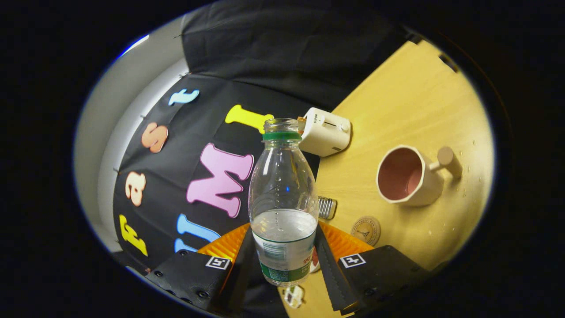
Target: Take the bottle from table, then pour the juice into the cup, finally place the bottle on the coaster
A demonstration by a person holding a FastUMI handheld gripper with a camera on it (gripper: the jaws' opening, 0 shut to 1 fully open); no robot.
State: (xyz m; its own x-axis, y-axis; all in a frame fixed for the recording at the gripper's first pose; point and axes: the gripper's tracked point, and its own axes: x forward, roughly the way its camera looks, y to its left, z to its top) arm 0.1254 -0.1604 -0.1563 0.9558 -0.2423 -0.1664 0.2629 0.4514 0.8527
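Both fingers of the hand-held gripper (284,260) clamp the bottle (283,198), cup (408,176) beyond.

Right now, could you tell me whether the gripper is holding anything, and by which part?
Yes: the gripper is shut on the bottle, its fingers pressing the labelled lower body from both sides, below the water line.

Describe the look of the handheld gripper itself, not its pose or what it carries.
The gripper has two blocky black housings with visible screws, each bearing a small square black-and-white marker on a white patch. Ribbed orange panels fan out behind the fingers, whose inner faces are toothed like a belt. No cables, hand or sleeve can be seen.
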